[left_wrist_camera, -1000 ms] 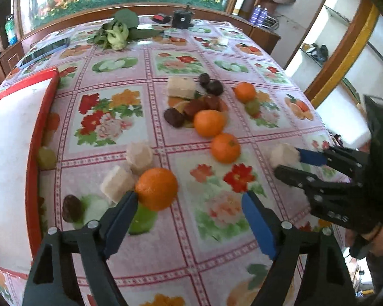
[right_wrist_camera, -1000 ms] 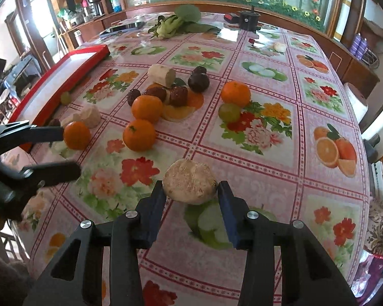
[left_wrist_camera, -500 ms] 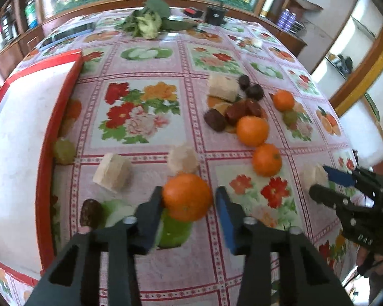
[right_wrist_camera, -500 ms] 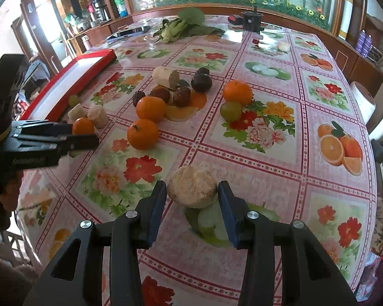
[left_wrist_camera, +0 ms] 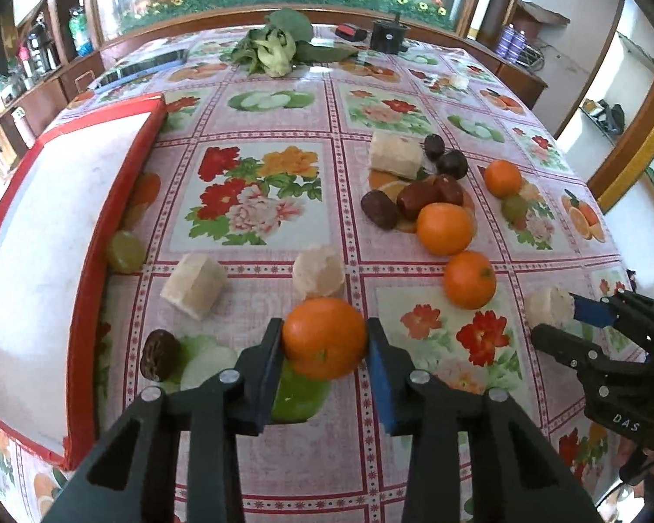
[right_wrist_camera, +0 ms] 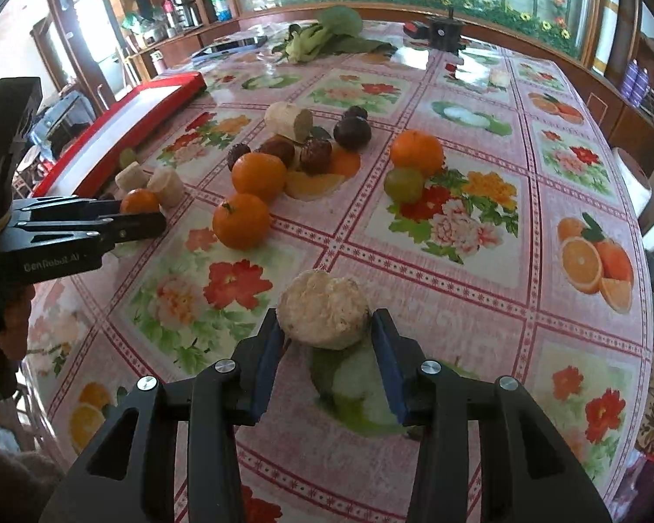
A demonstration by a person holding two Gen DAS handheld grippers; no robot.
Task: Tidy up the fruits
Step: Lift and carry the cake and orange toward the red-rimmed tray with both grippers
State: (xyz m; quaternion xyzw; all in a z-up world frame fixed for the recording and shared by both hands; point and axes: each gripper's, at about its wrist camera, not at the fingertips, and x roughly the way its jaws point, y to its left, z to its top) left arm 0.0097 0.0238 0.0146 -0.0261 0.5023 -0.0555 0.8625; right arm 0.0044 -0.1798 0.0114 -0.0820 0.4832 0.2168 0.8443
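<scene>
Red-rimmed tray at nine o'clock lies empty; left tongs clench an orange, right tongs a pale chunk.

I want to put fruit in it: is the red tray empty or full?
Mostly empty: the red tray shows only bare white inside in the left wrist view. Its left part is cut off, so cannot tell there.

Floral tablecloth, printed with flowers and fruit in a red-bordered grid, as landmark. Leafy green vegetable at its far edge; black device just right of the greens; dark flat tablet at its far left corner. Wooden cabinets beyond its right side.
</scene>
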